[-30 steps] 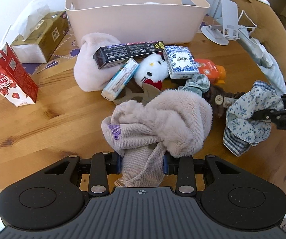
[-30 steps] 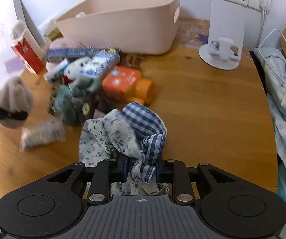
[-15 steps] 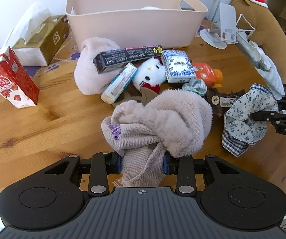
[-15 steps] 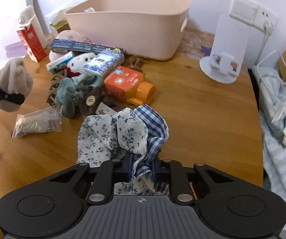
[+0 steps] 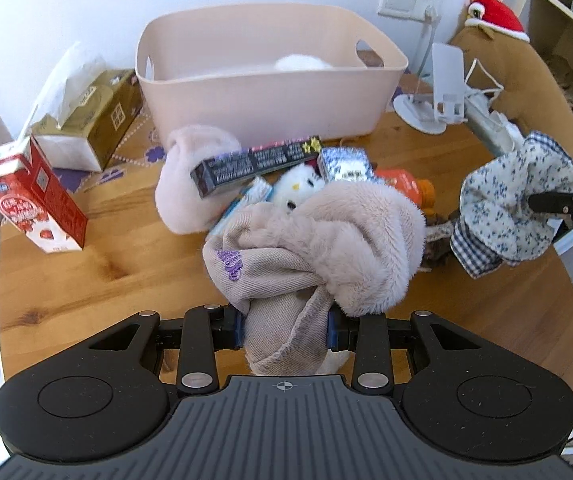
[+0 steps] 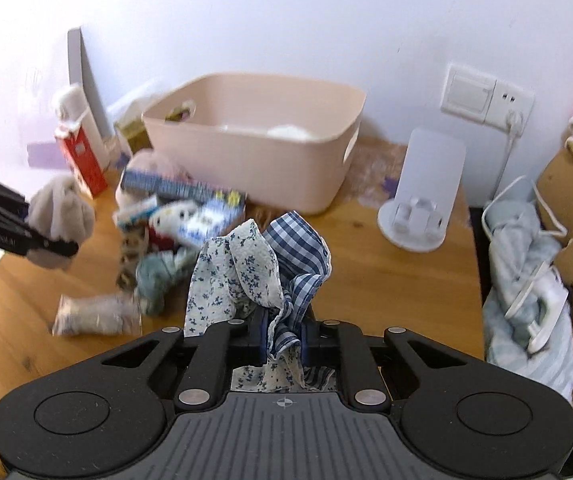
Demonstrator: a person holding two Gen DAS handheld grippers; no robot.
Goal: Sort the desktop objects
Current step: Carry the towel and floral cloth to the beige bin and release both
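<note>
Both grippers are loaded: left gripper (image 5: 286, 328) clamps the fluffy beige garment (image 5: 318, 240), right gripper (image 6: 282, 340) pinches the floral-and-check cloth (image 6: 254, 268). Next, I'd guess: carry both to the pink bin (image 5: 262, 92), upper centre.

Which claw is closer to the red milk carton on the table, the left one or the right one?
Left. The left claw, shut on the beige fleece cloth, is beside the red milk carton. The right claw, holding the floral cloth, is across the clutter.
</note>
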